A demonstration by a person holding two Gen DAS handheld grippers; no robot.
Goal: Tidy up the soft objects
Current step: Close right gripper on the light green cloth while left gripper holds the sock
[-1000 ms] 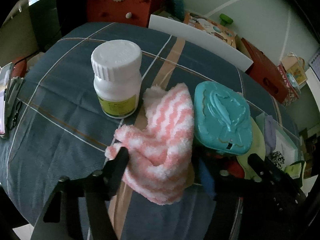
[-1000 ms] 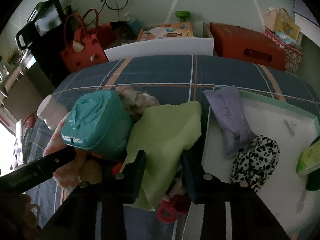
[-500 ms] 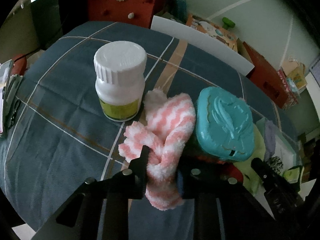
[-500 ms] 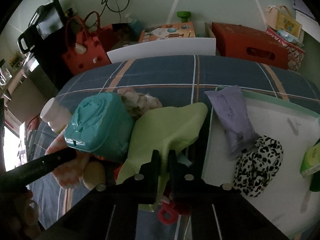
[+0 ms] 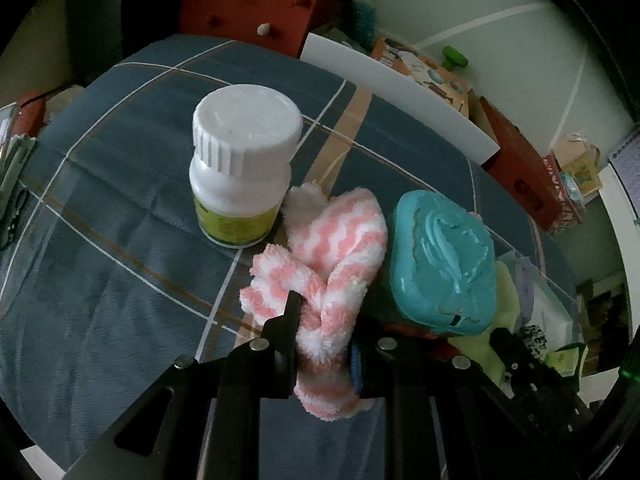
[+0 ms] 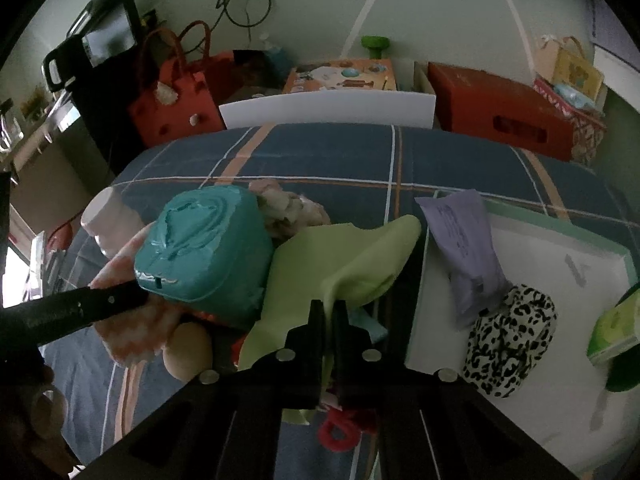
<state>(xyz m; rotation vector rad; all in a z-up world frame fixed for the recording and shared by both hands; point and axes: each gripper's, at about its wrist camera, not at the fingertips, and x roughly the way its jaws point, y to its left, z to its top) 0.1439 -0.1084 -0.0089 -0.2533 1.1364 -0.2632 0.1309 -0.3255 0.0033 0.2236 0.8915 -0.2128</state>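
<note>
A pink-and-white striped fuzzy sock (image 5: pixel 340 248) lies on the blue plaid cloth (image 5: pixel 120 240) between a white pill bottle (image 5: pixel 244 164) and a teal lidded box (image 5: pixel 444 264). My left gripper (image 5: pixel 326 316) is closing its jaws and pinches the sock's near end. A light green cloth (image 6: pixel 344 256) is draped over the pile beside the teal box (image 6: pixel 204 248). My right gripper (image 6: pixel 328 310) is closing on the green cloth's near edge, squeezing the fabric between its pads. One finger of the left gripper (image 6: pixel 80 308) shows at the left of the right wrist view.
A white tray (image 6: pixel 540 400) on the right holds a purple packet (image 6: pixel 460 248), a leopard-print soft item (image 6: pixel 512 340) and a green box (image 6: pixel 612 332). Under the pile lie a beige ball (image 6: pixel 188 352) and a red looped item (image 6: pixel 340 432). Red bags and boxes stand behind the table.
Both grippers went from open to closed: the left one bunched the striped sock between its fingers, the right one pinched the green cloth's edge. Neither hand shifted much.
</note>
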